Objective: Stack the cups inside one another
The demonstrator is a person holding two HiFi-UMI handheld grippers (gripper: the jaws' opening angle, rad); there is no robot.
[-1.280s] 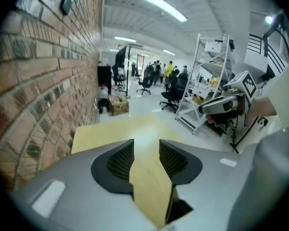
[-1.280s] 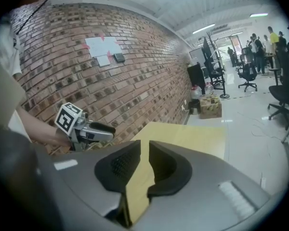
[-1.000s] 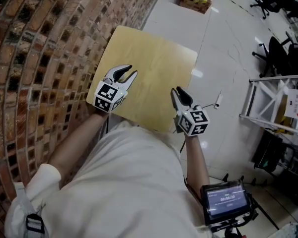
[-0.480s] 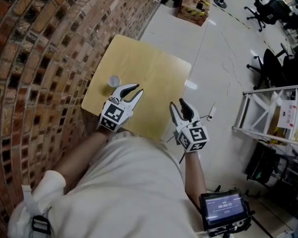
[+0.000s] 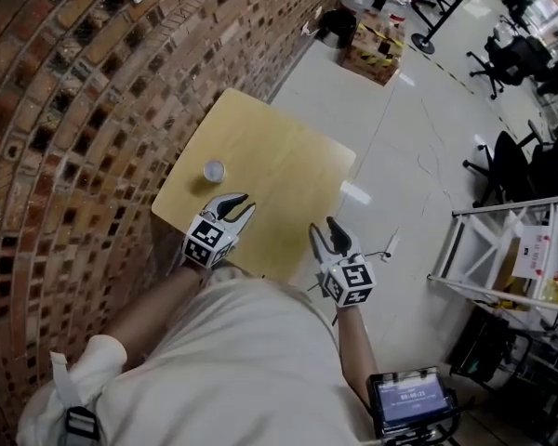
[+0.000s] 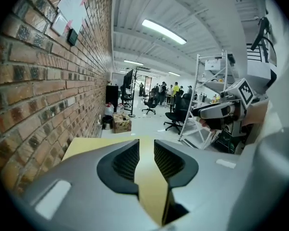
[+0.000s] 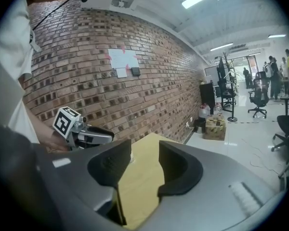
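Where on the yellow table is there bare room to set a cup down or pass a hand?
Nearly the whole table is bare: from the cup across to the floor-side edge, and the far corner. Tightest is the wall-side near part, the cup just beyond the left gripper. The right gripper hovers by the near corner. Both just opened their jaws wider, empty.

In the head view, part of the near edge of the worktop (image 5: 270, 175) is covered by the person's torso (image 5: 242, 360). The cup (image 5: 213, 170) is shown too small for it to be told whether one cup or several nested ones stand there. The writing on the screen (image 5: 407, 398) at the near right cannot be read. In the left gripper view, the people (image 6: 169, 88) at the far end are too small to be told apart. In the right gripper view, nothing can be read on the papers (image 7: 121, 61) on the wall.
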